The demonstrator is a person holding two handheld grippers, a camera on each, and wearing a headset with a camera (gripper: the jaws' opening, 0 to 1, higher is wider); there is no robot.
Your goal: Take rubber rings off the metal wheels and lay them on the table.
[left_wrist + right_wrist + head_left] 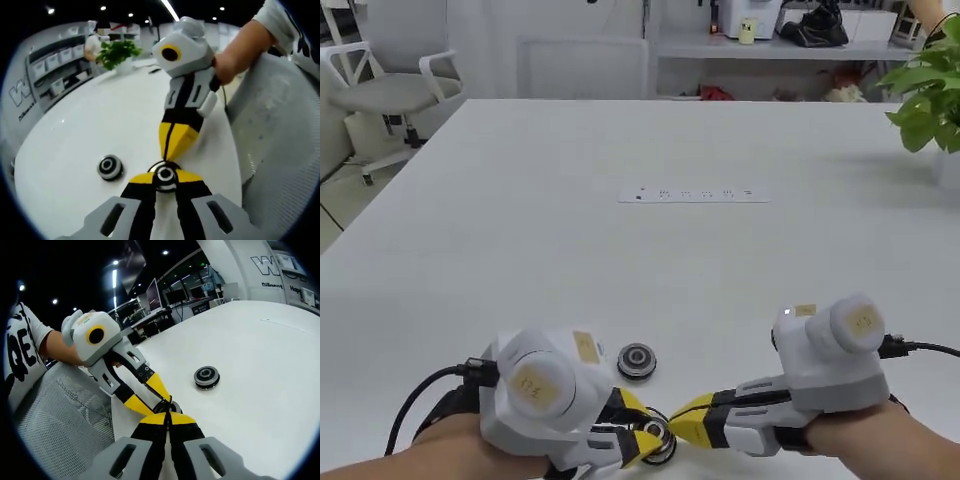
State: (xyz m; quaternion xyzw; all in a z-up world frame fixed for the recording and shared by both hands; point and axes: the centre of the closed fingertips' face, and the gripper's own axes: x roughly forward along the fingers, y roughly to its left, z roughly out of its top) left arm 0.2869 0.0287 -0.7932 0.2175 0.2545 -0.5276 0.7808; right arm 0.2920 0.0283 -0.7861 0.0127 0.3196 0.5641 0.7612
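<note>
White storage bins (52, 61) stand on shelving at the upper left of the left gripper view; what they hold is too small to make out. Low in the centre of the head view, right at the near edge of the white table (620, 260), a small round metal wheel with a black rubber ring around its rim (658, 437) sits clamped between the yellow-tipped jaws of the left gripper (165, 179). The right gripper (168, 416) reaches in from the lower right. Its jaws are drawn close together and its tips press against that wheel's rim, but I cannot tell whether any rubber is caught between them. A second metal wheel (637, 361) lies flat on the table just above the held one, apart from both grippers. It has a bright silver hub, and its dark ring still sits snugly around it. A green leafy plant (926, 92) stands at the upper right of the head view.
</note>
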